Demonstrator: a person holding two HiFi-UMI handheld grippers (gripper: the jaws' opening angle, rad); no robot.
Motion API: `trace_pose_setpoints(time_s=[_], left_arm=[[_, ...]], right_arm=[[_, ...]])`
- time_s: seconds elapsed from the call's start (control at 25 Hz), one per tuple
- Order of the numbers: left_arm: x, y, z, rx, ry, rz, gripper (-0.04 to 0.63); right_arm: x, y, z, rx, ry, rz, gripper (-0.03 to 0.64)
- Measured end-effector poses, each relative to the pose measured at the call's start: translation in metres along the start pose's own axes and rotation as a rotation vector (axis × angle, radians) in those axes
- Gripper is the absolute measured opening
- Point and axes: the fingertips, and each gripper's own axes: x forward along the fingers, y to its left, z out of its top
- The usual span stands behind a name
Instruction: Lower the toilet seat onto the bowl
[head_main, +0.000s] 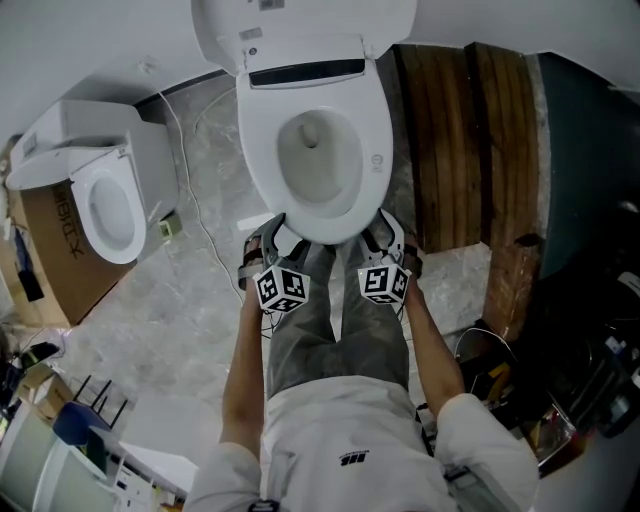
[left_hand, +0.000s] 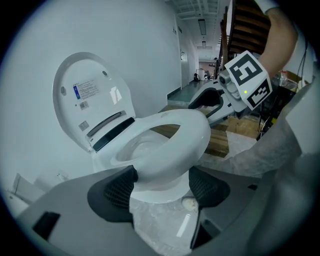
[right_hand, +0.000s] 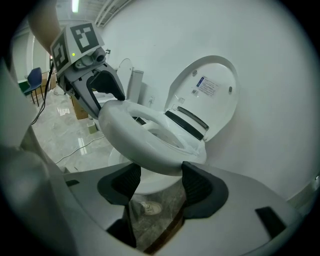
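Nearest: left gripper (left_hand: 160, 187) with jaws spread, front rim of the toilet seat (left_hand: 185, 135) between the pads, outer pad clear of it, inner pad just beside it. Right gripper (right_hand: 160, 182) likewise, jaws apart astride the same front rim, neither pad seen pressing. Seat low over the bowl (head_main: 315, 150), hinged end at the back; full contact with the bowl not determinable. Beyond: lid (left_hand: 90, 95) upright against the white wall. Farther left, a second toilet (head_main: 100, 190) on the marble floor.
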Motion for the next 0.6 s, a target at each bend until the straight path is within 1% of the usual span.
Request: trace_pose_setpoints(time_s=[0.28, 0.6], left_arm=[[0.016, -0.009, -0.016, 0.023, 0.023, 0.019, 0.356], [0.035, -0.019, -0.033, 0.061, 0.043, 0.018, 0.368]], right_arm=[[0.013, 0.012, -0.018, -0.018, 0.018, 0.009, 0.267], [0.028, 0.024, -0.038, -0.041, 0.041, 0.016, 0.275]])
